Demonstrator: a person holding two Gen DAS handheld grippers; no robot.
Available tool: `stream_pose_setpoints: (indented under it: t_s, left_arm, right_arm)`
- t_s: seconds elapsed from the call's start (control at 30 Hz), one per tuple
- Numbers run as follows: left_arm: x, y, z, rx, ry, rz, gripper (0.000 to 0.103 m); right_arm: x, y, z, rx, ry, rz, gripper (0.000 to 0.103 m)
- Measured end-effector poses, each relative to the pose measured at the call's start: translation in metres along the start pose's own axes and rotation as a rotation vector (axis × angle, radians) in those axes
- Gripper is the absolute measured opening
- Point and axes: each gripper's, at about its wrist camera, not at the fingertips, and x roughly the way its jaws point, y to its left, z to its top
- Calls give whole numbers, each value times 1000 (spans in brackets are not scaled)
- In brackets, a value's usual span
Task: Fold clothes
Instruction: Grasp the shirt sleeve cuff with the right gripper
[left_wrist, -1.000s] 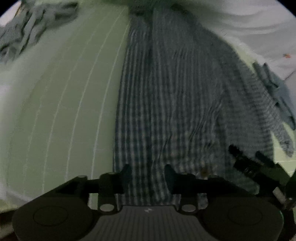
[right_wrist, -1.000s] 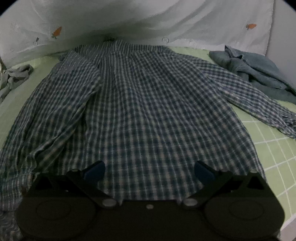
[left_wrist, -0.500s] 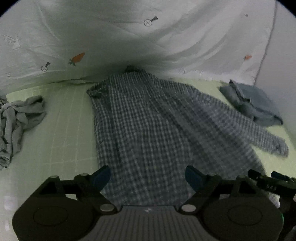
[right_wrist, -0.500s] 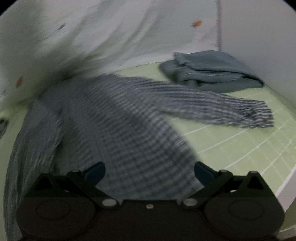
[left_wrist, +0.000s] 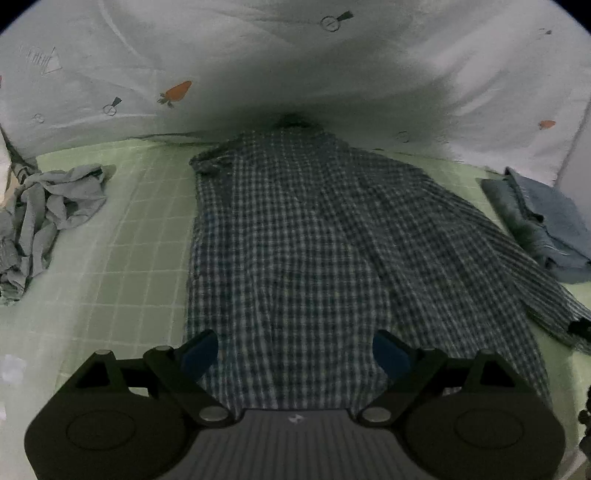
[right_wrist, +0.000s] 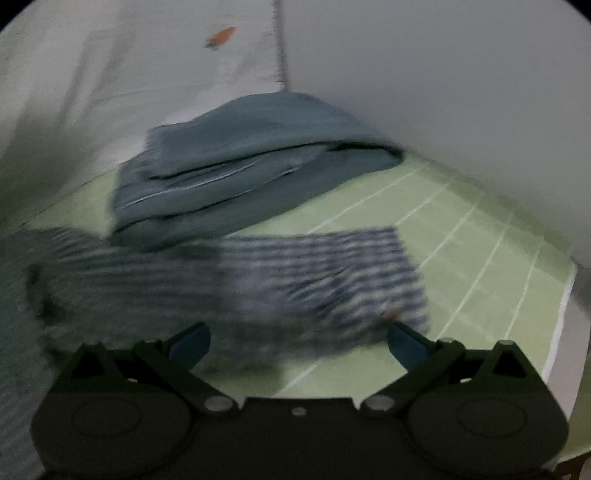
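— green sheet (left_wrist: 122, 258) with a white grid covers the bed; white cloth (left_wrist: 258, 66) printed with small carrots hangs behind it; what lies on top?

— plaid shirt (left_wrist: 295, 240) lies spread flat down the middle in the left view, collar at the far end against the white cloth, hem nearest the camera; its left side is folded in, giving a straight edge; its right sleeve (right_wrist: 314, 273) runs out over the sheet toward the bed's right edge.

— and the claws?

— left gripper (left_wrist: 295, 350) hangs just over the hem, blue-padded fingers (left_wrist: 201, 350) spread wide, nothing between them; right gripper (right_wrist: 299, 341) is also spread wide and holds nothing; the sleeve's cuff end lies just ahead of it, blurred; whether the pads touch the fabric i cannot tell.

— anything else on the bed?

— grey rag (left_wrist: 48, 218) lies crumpled at the left edge, well apart from the shirt; blue pile (right_wrist: 240, 170) of folded cloth sits at the right by the wall (right_wrist: 443, 92), just behind the sleeve.
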Motion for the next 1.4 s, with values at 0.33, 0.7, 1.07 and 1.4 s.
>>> stream_pose_setpoints:
  t_s: [0.33, 0.7, 1.07, 1.4]
  left_arm:
    - [36, 3, 24, 14, 73, 49, 91]
    - [61, 1, 27, 59, 86, 72, 91]
    - [55, 39, 22, -57, 77, 62, 91]
    - [59, 61, 27, -130, 64, 95, 91]
  right_arm:
    - [33, -18, 7, 63, -2, -74, 103]
    - [12, 3, 10, 103, 27, 113, 24]
    - [-76, 183, 32, -187, -70, 663, 23]
    - [-104, 281, -32, -633, -50, 765, 101]
